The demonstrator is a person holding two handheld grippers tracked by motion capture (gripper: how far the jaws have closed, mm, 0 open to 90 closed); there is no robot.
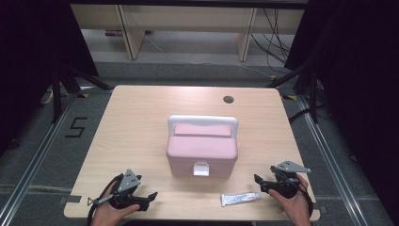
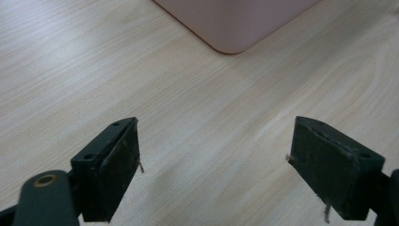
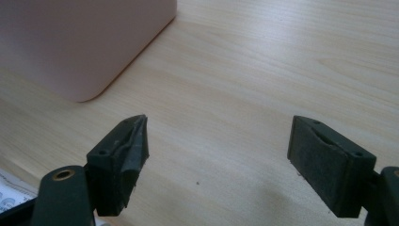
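Both grippers, left gripper [image 1: 151, 195] and right gripper [image 1: 258, 180], rest jaws apart, flanking the latched pink box [image 1: 202, 149]; tube [image 1: 241, 198] lies handy beside the right one, probably the first grab.

We hold the left gripper [image 1: 151, 195] low at our left and the right gripper [image 1: 257, 179] at our right, jaws spread wide on both.

Black grippers [image 1: 153, 195], grey plates, seemingly worn fingers [image 3: 123, 162]
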